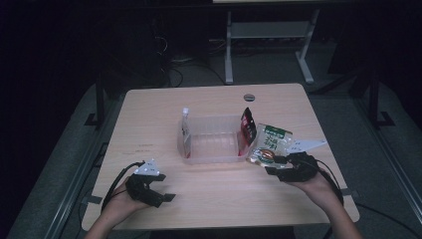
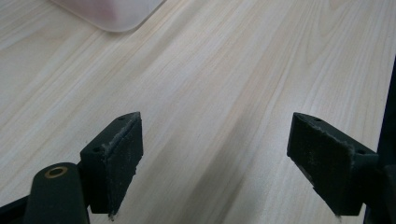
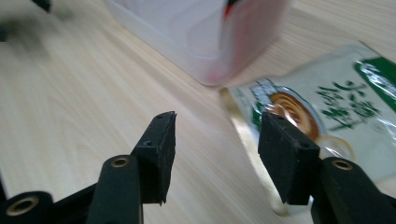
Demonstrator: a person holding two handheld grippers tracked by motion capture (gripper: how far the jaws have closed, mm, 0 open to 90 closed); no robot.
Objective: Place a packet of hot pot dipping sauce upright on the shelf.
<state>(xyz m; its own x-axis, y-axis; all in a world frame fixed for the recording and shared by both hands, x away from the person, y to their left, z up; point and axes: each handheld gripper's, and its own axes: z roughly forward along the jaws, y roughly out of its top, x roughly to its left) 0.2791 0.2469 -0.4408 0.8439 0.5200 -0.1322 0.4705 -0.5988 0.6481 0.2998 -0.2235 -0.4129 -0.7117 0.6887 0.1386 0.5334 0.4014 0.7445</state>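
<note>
Right gripper (image 3: pixel 215 154) jaws part-open, nothing pinched; one black pad sits over the near corner of the glossy green-white pouch (image 3: pixel 327 107), flat on the pale wood table (image 1: pixel 209 199). Clear plastic bin (image 1: pixel 211 142) just left of pouch, dark red packet (image 1: pixel 247 124) leaning at its right end. Left gripper (image 2: pixel 215 158) wide open over bare wood, well apart.

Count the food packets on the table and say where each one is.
3. A white pouch stands inside the clear bin at its left end; a dark red packet leans at its right end; a green-and-white packet lies beside it. Others may be hidden.
</note>
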